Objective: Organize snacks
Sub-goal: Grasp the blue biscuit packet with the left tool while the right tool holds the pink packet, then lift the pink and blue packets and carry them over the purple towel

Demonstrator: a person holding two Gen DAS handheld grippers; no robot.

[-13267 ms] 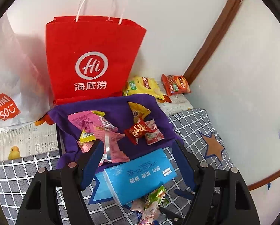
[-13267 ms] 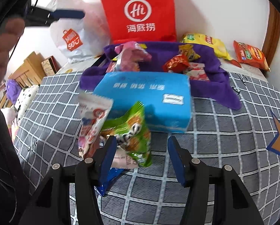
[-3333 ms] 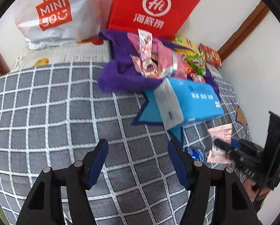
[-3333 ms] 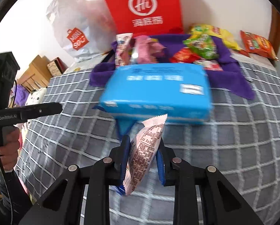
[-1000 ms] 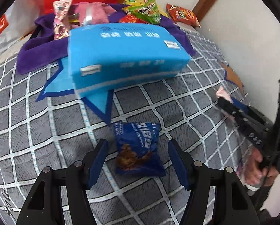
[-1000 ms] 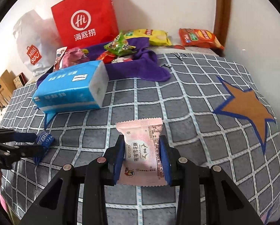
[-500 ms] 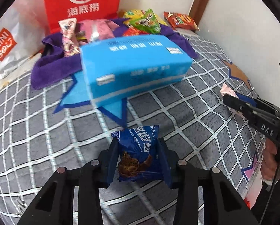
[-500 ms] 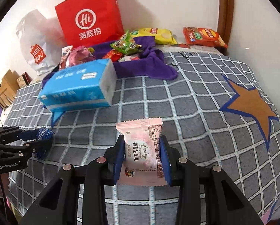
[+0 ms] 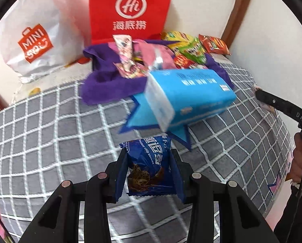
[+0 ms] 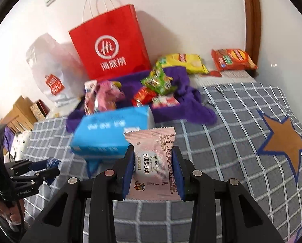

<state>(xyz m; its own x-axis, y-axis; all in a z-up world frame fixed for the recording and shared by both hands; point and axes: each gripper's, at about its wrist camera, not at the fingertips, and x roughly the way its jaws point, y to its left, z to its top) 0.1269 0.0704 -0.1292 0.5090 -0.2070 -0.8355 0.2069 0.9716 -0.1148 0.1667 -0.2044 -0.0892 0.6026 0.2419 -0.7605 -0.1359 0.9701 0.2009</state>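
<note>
You are most of the way through, judging by the pile. The purple cloth (image 9: 102,85) in the upper middle of the left wrist view already carries the bulk of the snacks: pink packets, a green one and small red ones, heaped in front of the red paper bag (image 9: 130,10). The blue tissue pack (image 9: 191,93) lies just below the cloth on the grey checked cover (image 9: 49,131), and a yellow chip bag (image 10: 181,62) and an orange packet (image 10: 234,60) sit beyond the cloth at the upper right of the right wrist view, off the pile.

What is left looks like the two items you are carrying. Your left gripper (image 9: 149,174) is clamped on the blue cookie packet (image 9: 149,166), low centre of its view; your right gripper (image 10: 154,170) is clamped on the pink pastry packet (image 10: 155,160), low centre of its own view. Neither has reached the cloth yet.

Against a second ago: the cookie packet then lay flat on the cover between your left gripper's parted fingers; now they pinch it and it sits lifted off the cover. The pink packet was already gripped, and the cloth pile now sits nearer the middle of both views.
</note>
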